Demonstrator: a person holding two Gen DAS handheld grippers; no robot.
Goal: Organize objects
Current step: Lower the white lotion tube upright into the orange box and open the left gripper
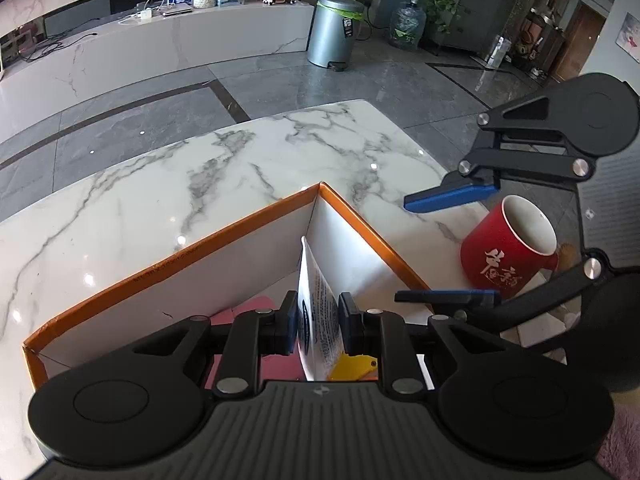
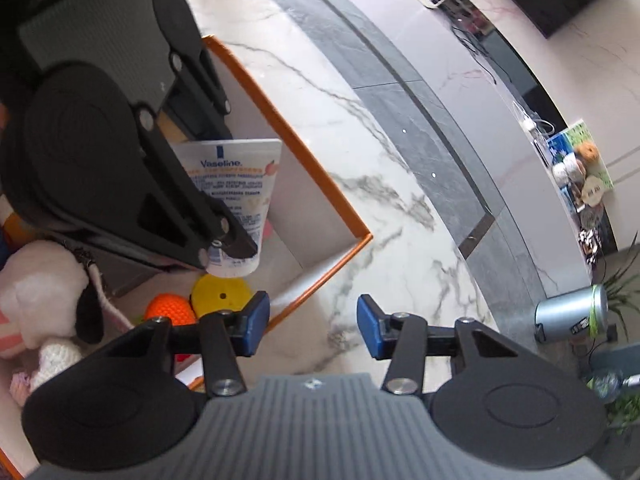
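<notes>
My left gripper (image 1: 318,326) is shut on a white Vaseline tube (image 1: 318,312) and holds it inside the orange-rimmed white box (image 1: 180,256). The right wrist view shows the tube (image 2: 240,184) hanging cap-down above a yellow disc (image 2: 222,294) in the box. My right gripper (image 2: 313,326) is open and empty, over the box's corner and the marble table. In the left wrist view the right gripper (image 1: 448,248) hovers open beside a red mug (image 1: 508,248) standing right of the box.
The box (image 2: 320,160) also holds an orange crocheted item (image 2: 168,310), a white plush dog (image 2: 44,292) and something pink (image 1: 256,306). The marble table (image 1: 160,192) ends at a far edge, with grey floor and a metal bin (image 1: 334,32) beyond.
</notes>
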